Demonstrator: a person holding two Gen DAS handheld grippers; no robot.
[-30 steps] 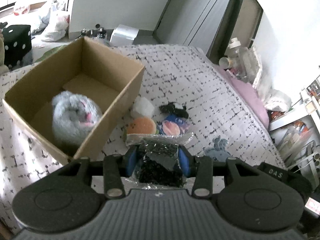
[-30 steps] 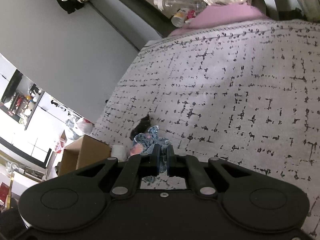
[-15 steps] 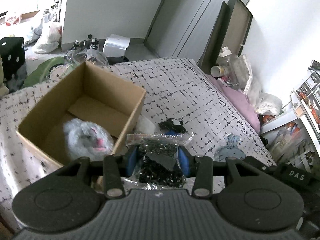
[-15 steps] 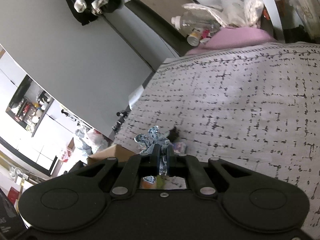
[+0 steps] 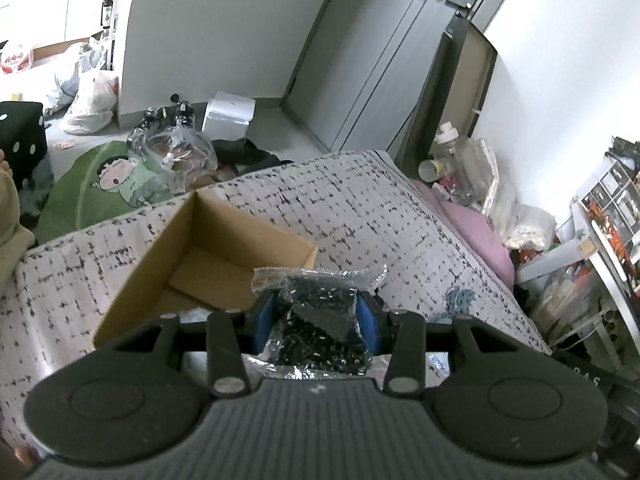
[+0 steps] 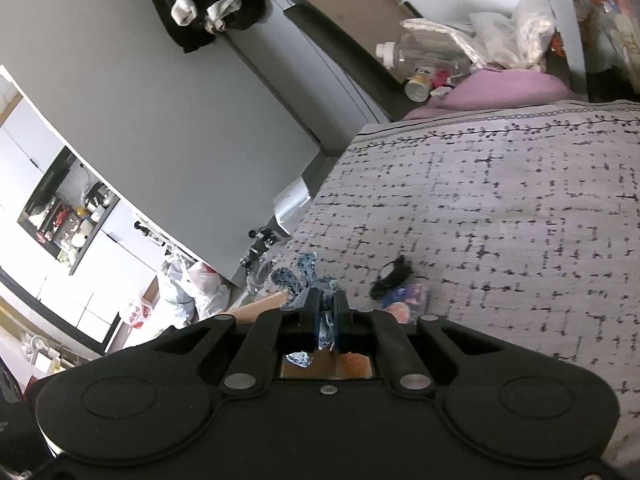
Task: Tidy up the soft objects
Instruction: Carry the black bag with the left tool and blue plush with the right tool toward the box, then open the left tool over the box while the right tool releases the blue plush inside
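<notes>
One patterned bed (image 5: 360, 200) carries an open cardboard box (image 5: 208, 256). Above it, the left tool (image 5: 316, 316) clamps a clear bag of black bits (image 5: 320, 320); the right tool (image 6: 328, 312) pinches a blue patterned cloth (image 6: 300, 276).

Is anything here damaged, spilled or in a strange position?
Nothing looks spilled or damaged. The left gripper holds a sealed bag of black bits above the cardboard box; the right gripper pinches a blue patterned cloth.
</notes>
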